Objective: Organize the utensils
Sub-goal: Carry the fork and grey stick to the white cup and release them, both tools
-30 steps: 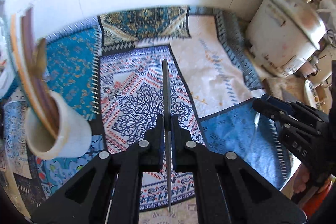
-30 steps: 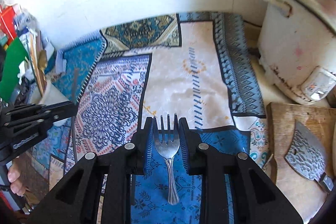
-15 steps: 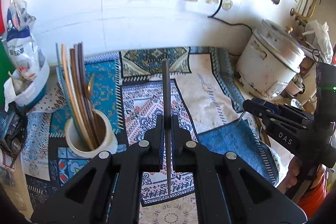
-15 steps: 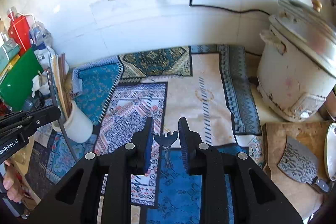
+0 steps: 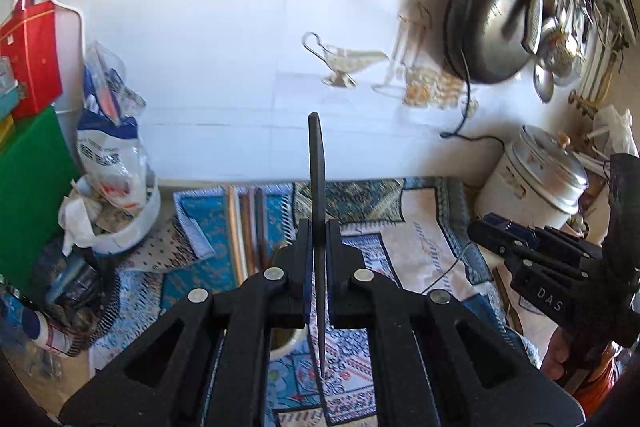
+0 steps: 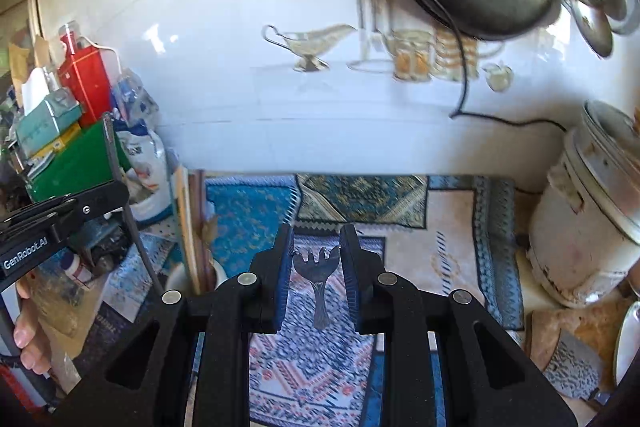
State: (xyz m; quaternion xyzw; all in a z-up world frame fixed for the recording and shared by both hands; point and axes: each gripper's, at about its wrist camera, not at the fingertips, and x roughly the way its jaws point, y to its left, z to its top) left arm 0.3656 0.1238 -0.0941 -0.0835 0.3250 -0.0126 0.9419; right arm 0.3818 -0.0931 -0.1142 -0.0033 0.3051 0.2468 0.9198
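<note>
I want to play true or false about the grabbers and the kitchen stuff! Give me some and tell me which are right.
1. The left gripper is clamped on a thin dark knife. True.
2. The right gripper holds a spoon. False: it holds a fork, prongs pointing away from the camera.
3. The white cup has long wooden utensils standing in it. True.
4. The green board lies flat on the patterned cloth. False: it stands upright at the left side.
5. The rice cooker is at the right. True.
</note>
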